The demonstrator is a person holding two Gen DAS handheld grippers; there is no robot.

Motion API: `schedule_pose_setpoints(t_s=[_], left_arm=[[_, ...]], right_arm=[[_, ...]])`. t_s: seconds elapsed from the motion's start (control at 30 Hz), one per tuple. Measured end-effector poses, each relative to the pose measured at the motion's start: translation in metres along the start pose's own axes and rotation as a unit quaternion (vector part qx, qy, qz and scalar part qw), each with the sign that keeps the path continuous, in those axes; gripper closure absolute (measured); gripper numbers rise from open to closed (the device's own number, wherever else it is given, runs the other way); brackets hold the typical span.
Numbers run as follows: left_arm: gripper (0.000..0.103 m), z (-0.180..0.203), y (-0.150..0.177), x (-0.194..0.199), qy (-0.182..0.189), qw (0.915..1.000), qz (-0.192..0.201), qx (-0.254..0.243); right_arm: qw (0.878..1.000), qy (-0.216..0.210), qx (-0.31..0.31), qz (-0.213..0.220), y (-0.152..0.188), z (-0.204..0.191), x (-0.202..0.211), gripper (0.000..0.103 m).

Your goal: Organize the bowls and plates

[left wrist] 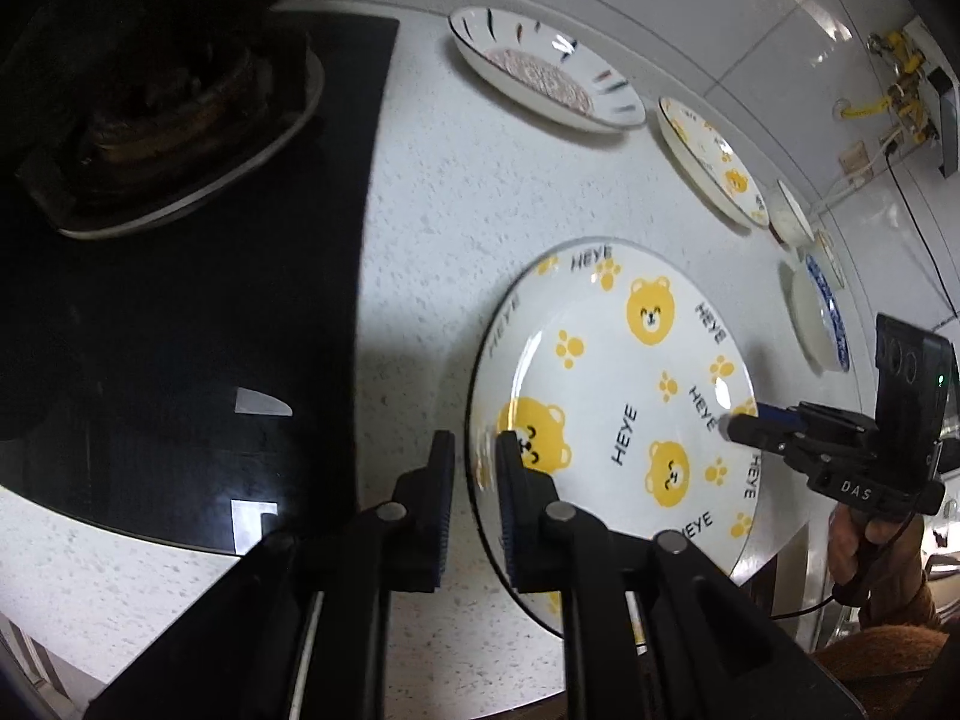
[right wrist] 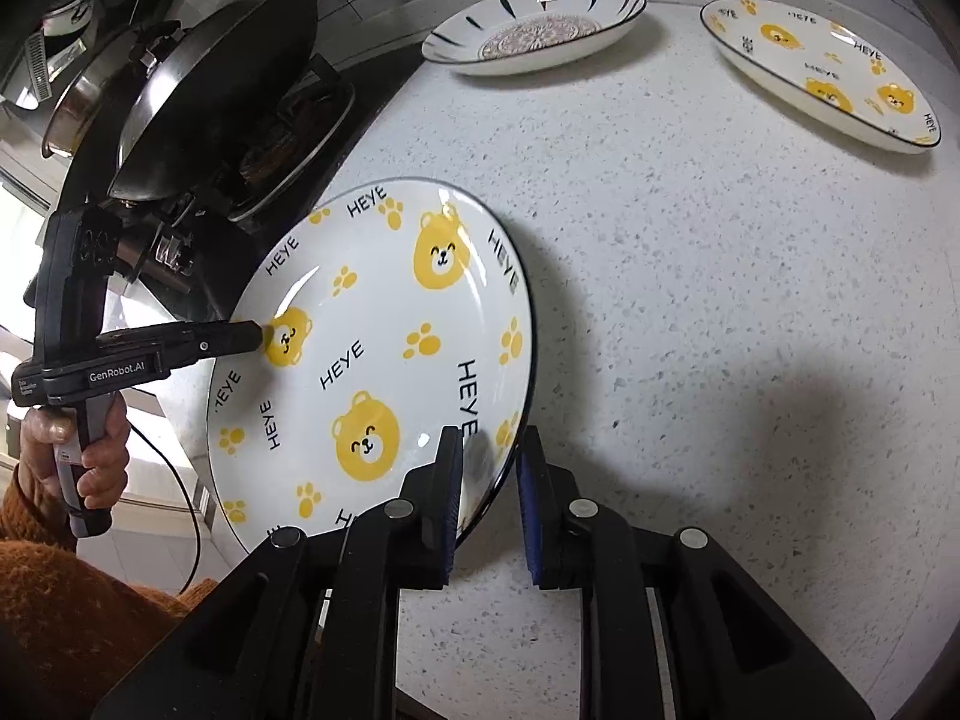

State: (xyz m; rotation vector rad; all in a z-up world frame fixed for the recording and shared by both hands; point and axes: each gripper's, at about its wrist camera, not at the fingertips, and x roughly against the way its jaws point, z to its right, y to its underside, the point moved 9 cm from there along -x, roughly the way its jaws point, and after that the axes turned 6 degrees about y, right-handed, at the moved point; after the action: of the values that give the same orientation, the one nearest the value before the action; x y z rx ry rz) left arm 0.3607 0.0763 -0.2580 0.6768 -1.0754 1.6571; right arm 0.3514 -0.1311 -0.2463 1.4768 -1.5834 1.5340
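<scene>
A white plate with yellow bears and "HEYE" lettering (left wrist: 624, 402) (right wrist: 372, 360) is held tilted above the speckled counter. My left gripper (left wrist: 474, 450) is shut on its rim at one side; it also shows in the right wrist view (right wrist: 258, 339). My right gripper (right wrist: 492, 450) straddles the opposite rim, jaws close on it; it also shows in the left wrist view (left wrist: 738, 423). A striped patterned plate (left wrist: 540, 72) (right wrist: 534, 30) and a second bear plate (left wrist: 714, 162) (right wrist: 822, 72) lie further back.
A black stove (left wrist: 180, 300) with a wok (right wrist: 222, 96) on its burner lies beside the plate. A small white bowl (left wrist: 792, 213) and a blue-rimmed plate (left wrist: 819, 315) sit further along the counter (right wrist: 720, 300). The tiled wall runs behind.
</scene>
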Motion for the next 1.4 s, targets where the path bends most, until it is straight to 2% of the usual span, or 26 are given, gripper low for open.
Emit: schedule_pose_setpoints(t_s=[0.1,0.17,0.2,0.23,0.27,0.33,0.4,0.53,0.63,0.67,0.87,0.97,1.13,1.2,1.23,1.3,1.37,1.4], left_arm=[[0.089,0.009,-0.021,0.023,0.002,0.9991,0.042,0.003],[0.089,0.029,-0.042,0.035,0.011,0.9971,0.074,-0.013],[0.088,0.048,-0.058,0.037,0.028,0.9957,0.085,-0.024],[0.081,0.059,-0.066,0.036,0.039,0.9952,0.085,-0.029],[0.074,0.082,-0.081,0.03,0.063,0.9942,0.08,-0.034],[0.07,0.117,-0.103,0.013,0.109,0.9917,0.064,-0.026],[0.069,0.149,-0.124,-0.008,0.145,0.9878,0.049,-0.029],[0.054,0.194,-0.171,-0.068,0.154,0.9874,0.024,-0.03],[0.053,0.205,-0.193,-0.119,0.141,0.9899,-0.006,-0.009],[0.053,0.204,-0.201,-0.139,0.128,0.9917,-0.013,0.004],[0.053,0.202,-0.224,-0.191,0.118,0.9922,-0.03,0.026],[0.053,0.203,-0.227,-0.208,0.118,0.9916,-0.039,0.035],[0.056,0.202,-0.231,-0.224,0.124,0.9905,-0.042,0.042],[0.057,0.204,-0.234,-0.228,0.131,0.99,-0.034,0.037],[0.06,0.204,-0.235,-0.23,0.137,0.9894,-0.033,0.036],[0.067,0.202,-0.238,-0.232,0.14,0.9888,-0.03,0.041],[0.086,0.196,-0.24,-0.234,0.138,0.9888,-0.026,0.052],[0.089,0.191,-0.24,-0.234,0.14,0.9878,-0.027,0.062]], right_arm=[[1.0,0.001,-0.007,0.02,-0.011,0.012,0.015,0.08],[0.999,0.015,-0.01,0.041,-0.024,0.027,0.031,0.073],[0.998,0.03,-0.016,0.058,-0.036,0.043,0.043,0.064],[0.996,0.036,-0.024,0.072,-0.046,0.057,0.054,0.057],[0.995,0.042,-0.033,0.084,-0.056,0.069,0.063,0.055],[0.992,0.06,-0.046,0.101,-0.078,0.1,0.079,0.04],[0.988,0.077,-0.067,0.119,-0.104,0.14,0.092,0.037],[0.984,0.075,-0.113,0.113,-0.141,0.198,0.091,0.033],[0.98,0.089,-0.146,0.097,-0.162,0.234,0.079,0.033],[0.981,0.082,-0.151,0.094,-0.169,0.243,0.075,0.033],[0.978,0.105,-0.165,0.074,-0.192,0.284,0.048,0.033],[0.977,0.114,-0.166,0.065,-0.198,0.296,0.036,0.035],[0.98,0.109,-0.164,0.044,-0.197,0.303,0.02,0.069],[0.98,0.111,-0.163,0.042,-0.196,0.307,0.017,0.077],[0.979,0.109,-0.167,0.042,-0.195,0.31,0.016,0.083],[0.979,0.1,-0.171,0.046,-0.194,0.312,0.016,0.084],[0.98,0.108,-0.162,0.047,-0.192,0.314,0.018,0.085],[0.98,0.108,-0.161,0.048,-0.192,0.314,0.019,0.085]])
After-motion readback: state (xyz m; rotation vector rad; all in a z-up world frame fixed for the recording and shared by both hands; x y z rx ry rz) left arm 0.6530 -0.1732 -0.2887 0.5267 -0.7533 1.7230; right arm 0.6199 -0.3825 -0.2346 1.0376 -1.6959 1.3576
